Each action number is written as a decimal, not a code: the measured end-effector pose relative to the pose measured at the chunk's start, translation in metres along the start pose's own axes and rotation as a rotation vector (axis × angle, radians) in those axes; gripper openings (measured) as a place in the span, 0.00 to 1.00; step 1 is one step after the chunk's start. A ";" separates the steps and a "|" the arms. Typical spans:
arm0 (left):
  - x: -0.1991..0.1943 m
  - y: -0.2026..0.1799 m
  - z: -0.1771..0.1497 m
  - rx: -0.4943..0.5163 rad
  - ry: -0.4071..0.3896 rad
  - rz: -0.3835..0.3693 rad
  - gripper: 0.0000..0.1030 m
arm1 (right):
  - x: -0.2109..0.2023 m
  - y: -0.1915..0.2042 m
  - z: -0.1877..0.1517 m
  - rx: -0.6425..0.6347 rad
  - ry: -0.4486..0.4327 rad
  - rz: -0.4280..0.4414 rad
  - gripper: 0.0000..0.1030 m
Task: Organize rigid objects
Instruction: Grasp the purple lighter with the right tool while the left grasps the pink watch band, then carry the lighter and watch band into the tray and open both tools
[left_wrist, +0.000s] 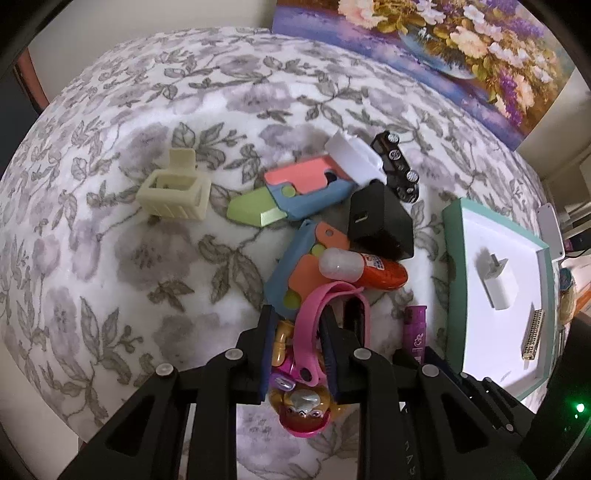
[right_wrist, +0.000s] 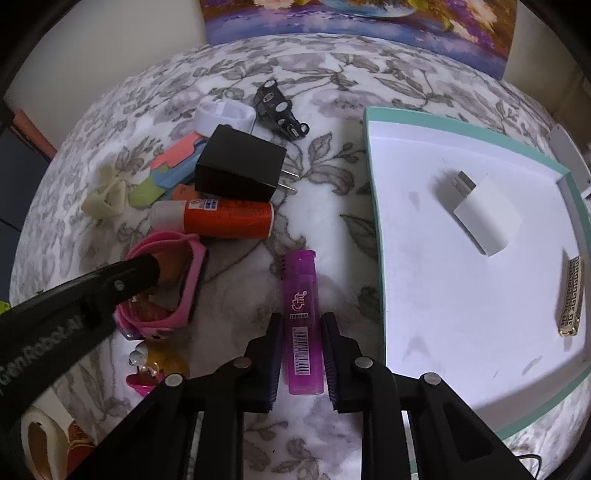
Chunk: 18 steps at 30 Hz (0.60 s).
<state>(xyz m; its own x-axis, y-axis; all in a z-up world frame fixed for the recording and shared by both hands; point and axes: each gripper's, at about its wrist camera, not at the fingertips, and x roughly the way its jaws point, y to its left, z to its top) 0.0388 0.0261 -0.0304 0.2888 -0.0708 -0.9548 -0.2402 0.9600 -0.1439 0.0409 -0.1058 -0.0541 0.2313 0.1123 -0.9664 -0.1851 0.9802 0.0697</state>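
Left tongs (left_wrist: 297, 354) clamping pink toy watch (left_wrist: 314, 332); right tongs (right_wrist: 302, 354) clamping purple lighter (right_wrist: 302, 325). Lifting straight, clearing clutter, carrying toward teal-rimmed tray (right_wrist: 373, 155).

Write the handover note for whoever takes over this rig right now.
Left gripper: shut on the pink toy watch strap.
Right gripper: shut on the purple plastic tube, lying on the floral cloth.
Done: white plug adapter and gold patterned bar are in the teal-rimmed white tray.
Left: both held items, black charger, orange tube, black toy car and the rest.
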 end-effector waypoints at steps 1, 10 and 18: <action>-0.001 0.000 0.000 0.000 -0.004 0.002 0.24 | -0.001 -0.001 0.000 0.004 0.001 0.005 0.21; -0.014 0.002 0.002 -0.016 -0.046 -0.025 0.22 | -0.016 -0.014 -0.001 0.064 -0.023 0.071 0.20; -0.028 0.002 0.006 -0.022 -0.092 -0.050 0.14 | -0.030 -0.017 0.000 0.078 -0.062 0.098 0.20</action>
<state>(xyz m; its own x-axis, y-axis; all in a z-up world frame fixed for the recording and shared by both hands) 0.0354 0.0316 -0.0024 0.3850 -0.0925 -0.9183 -0.2432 0.9496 -0.1976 0.0367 -0.1256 -0.0263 0.2743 0.2158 -0.9371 -0.1358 0.9734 0.1844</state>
